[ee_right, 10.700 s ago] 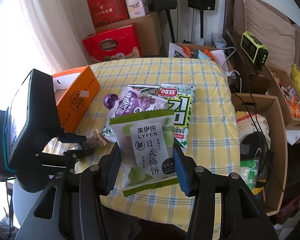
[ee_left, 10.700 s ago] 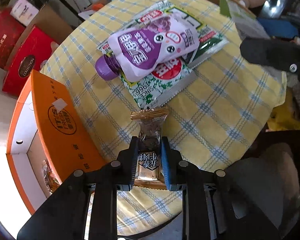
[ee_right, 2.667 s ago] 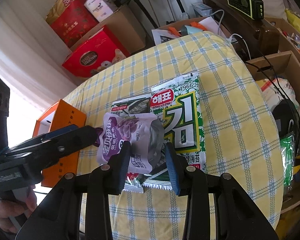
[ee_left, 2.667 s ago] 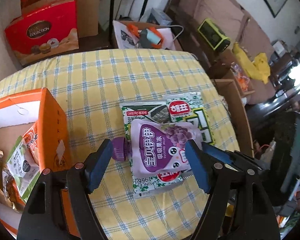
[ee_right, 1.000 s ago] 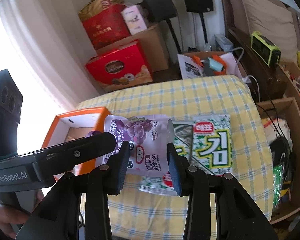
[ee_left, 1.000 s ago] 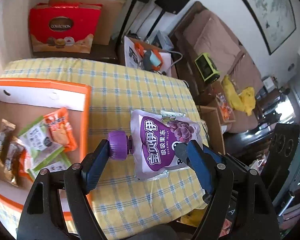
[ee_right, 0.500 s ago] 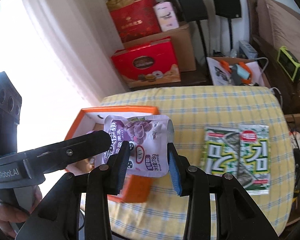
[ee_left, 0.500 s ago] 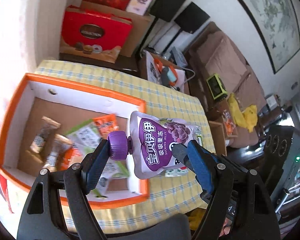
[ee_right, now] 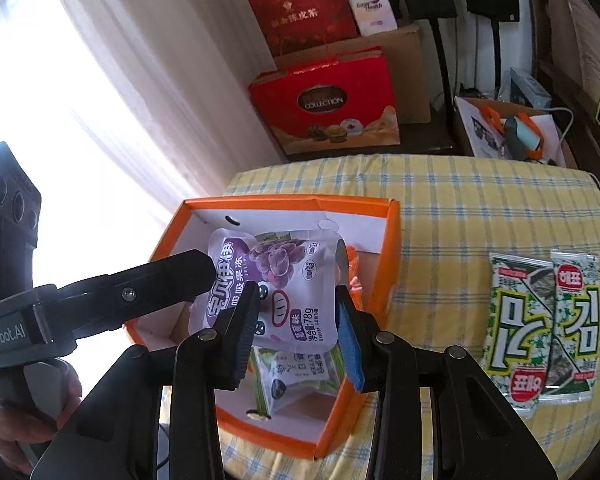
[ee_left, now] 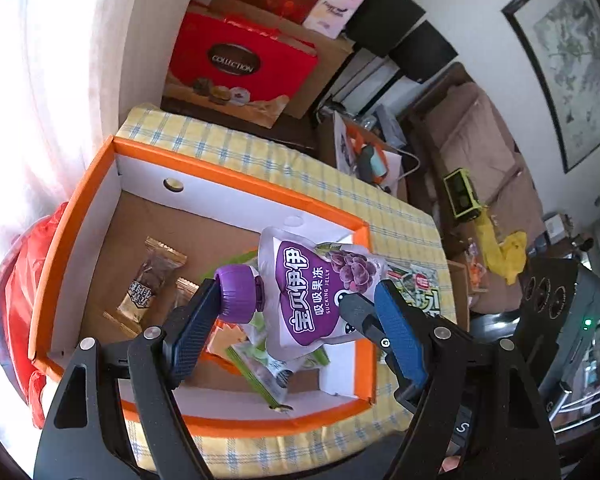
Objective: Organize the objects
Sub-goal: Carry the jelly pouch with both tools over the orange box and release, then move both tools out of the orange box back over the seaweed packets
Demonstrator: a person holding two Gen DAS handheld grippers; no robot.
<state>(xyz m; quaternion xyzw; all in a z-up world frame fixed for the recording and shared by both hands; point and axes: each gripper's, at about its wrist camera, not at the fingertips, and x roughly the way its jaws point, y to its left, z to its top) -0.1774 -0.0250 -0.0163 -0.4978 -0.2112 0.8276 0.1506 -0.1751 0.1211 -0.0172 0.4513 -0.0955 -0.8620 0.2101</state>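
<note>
Grape jelly pouch held by two grippers above the orange box

The yellow checked table bears the open orange box, and over its inside hangs the purple sucking-jelly pouch. The left gripper spans it lengthwise, one blue pad against the purple cap, the other at the pouch's bottom edge (jaws wide, gripping). The right gripper pinches the pouch's lower end between its fingers. Two seaweed packets lie apart on the cloth.
</note>
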